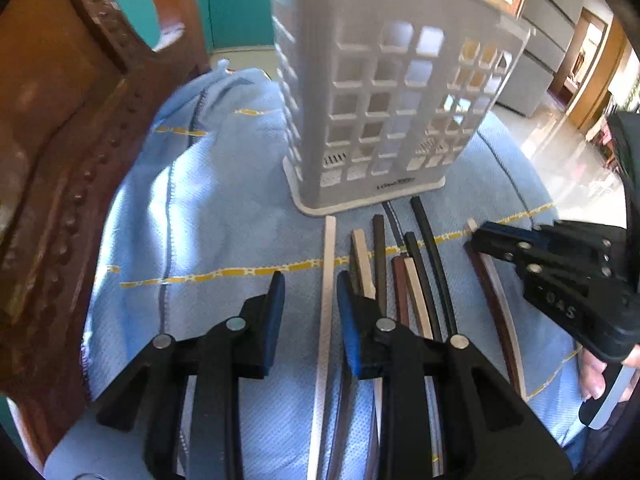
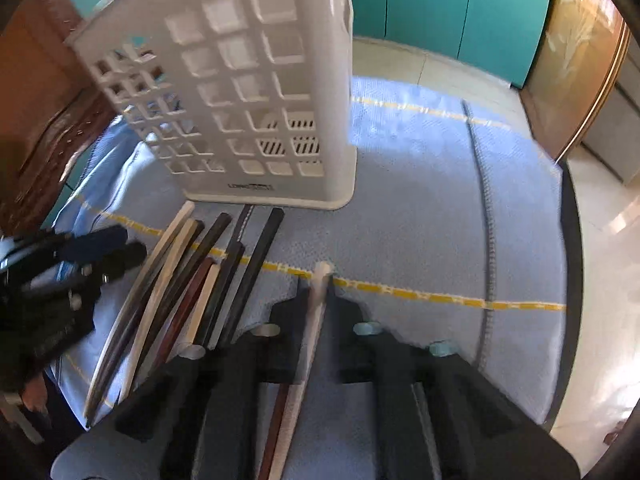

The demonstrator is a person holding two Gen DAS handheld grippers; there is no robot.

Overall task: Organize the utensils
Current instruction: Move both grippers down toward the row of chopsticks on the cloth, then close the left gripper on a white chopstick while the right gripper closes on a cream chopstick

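The left hand-held gripper (image 1: 310,292) is hovering over the blue cloth (image 1: 224,208) with its jaws standing apart, a white stick (image 1: 326,300) lying on the cloth in the gap between the blue pads (image 1: 274,320) without either pad pressing on it. Just to its right, a bundle of sticks (image 1: 400,272) in white, dark brown and black is lying side by side on the cloth, all pointing toward the caddy.

The right hand-held gripper (image 2: 316,280) is pinching a stick pair (image 2: 308,340), one pale and one brown, with its jaws pressed together on them; the pale tip is poking out just past the fingertips. In the left wrist view this gripper is reaching in from the right edge, with fingers (image 1: 592,376) of the person's hand wrapping its handle. The pictures are not showing clearly whether the pinched pair is lifted clear of the cloth.

Beyond the sticks, the white caddy (image 1: 384,112) with square holes in its walls is standing upright on the cloth, its base just past the far ends of the sticks. No stick is showing through its holes.

The cloth, with its yellow dashed lines, is covering the surface. A carved wooden chair (image 1: 60,140) is standing at the left edge, and teal cabinets (image 2: 448,12) are lining the far wall.
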